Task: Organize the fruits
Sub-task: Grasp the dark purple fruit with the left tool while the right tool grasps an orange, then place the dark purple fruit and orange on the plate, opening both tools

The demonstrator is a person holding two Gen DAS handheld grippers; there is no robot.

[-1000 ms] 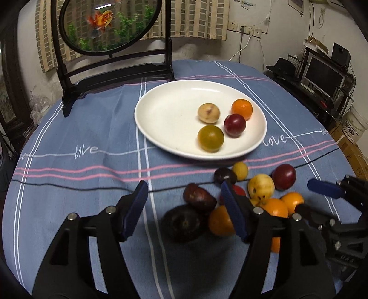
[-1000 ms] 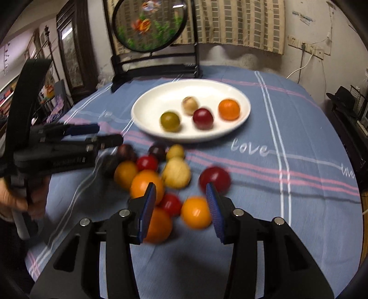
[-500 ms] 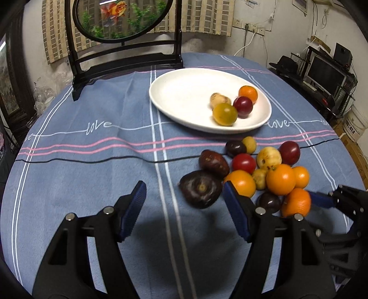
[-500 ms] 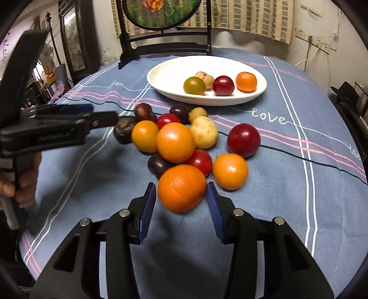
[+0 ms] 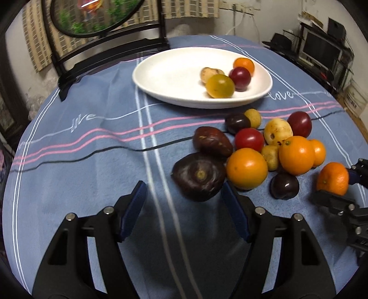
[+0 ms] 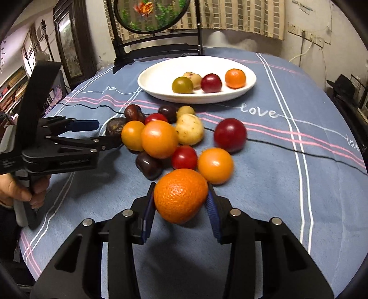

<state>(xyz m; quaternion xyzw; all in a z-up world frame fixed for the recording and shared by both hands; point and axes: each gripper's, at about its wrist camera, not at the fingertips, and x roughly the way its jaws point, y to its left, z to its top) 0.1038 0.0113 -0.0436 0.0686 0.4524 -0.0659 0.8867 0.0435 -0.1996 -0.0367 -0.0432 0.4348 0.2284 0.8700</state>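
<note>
A white plate (image 5: 174,69) (image 6: 158,89) at the far side of the table holds several small fruits. A pile of loose fruits lies in front of it. My right gripper (image 6: 180,208) is shut on an orange (image 6: 180,195), also seen in the left wrist view (image 5: 333,178), at the near edge of the pile. My left gripper (image 5: 184,210) is open, its fingers either side of a dark purple fruit (image 5: 199,176) at the pile's left end; the fruit sits just ahead of the fingertips. The left gripper also shows in the right wrist view (image 6: 101,133).
A blue striped cloth (image 5: 80,142) covers the round table. A dark stand with a round painted screen (image 6: 149,13) stands at the table's far edge. A black cable (image 6: 299,149) crosses the cloth. Shelves and electronics (image 5: 322,50) stand beyond the table at right.
My right gripper has closed in around the orange and shut on it. My left gripper has moved forward toward the dark purple fruit and stays open.
</note>
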